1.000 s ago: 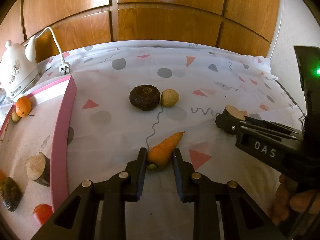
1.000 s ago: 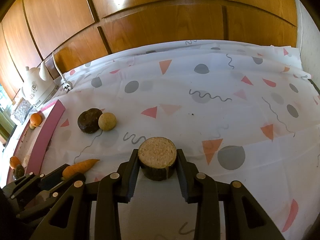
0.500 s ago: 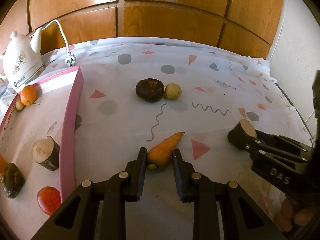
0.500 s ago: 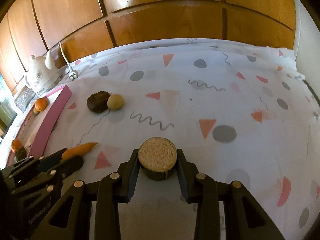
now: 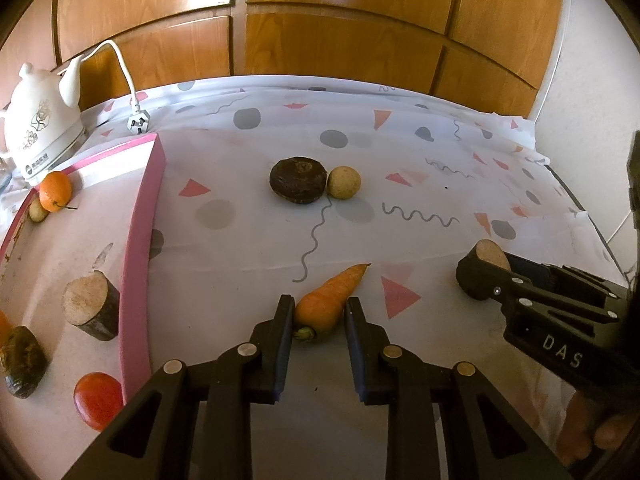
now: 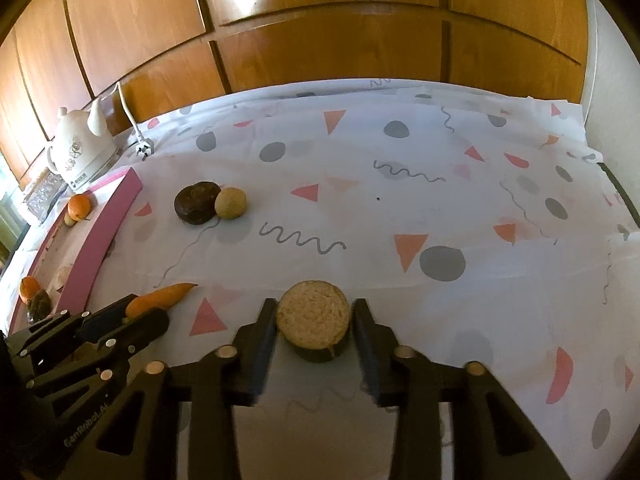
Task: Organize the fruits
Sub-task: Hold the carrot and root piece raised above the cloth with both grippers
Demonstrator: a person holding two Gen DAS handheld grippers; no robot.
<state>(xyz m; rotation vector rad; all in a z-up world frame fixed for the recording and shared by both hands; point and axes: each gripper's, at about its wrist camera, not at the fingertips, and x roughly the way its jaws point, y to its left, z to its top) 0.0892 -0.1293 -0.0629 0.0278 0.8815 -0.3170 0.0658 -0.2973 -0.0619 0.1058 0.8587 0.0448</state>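
- The left gripper [image 5: 318,312] is clamped on the thick end of a carrot [image 5: 329,300], above the patterned tablecloth [image 5: 400,184].
- The right gripper [image 6: 314,322] is closed on a short cut log piece [image 6: 314,326].
- A dark round fruit [image 5: 298,180] is seen touching a tan ball-shaped fruit [image 5: 344,182] mid-table.
- A pink-rimmed tray [image 5: 140,240] at the table's left edge is seen to hold an orange [image 5: 55,197].

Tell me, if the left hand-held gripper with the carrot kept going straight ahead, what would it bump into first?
Probably the tablecloth itself, since the left hand-held gripper tilts downward. Farther along that line sit a dark round fruit and a pale ball-shaped one, though depth is hard to judge.
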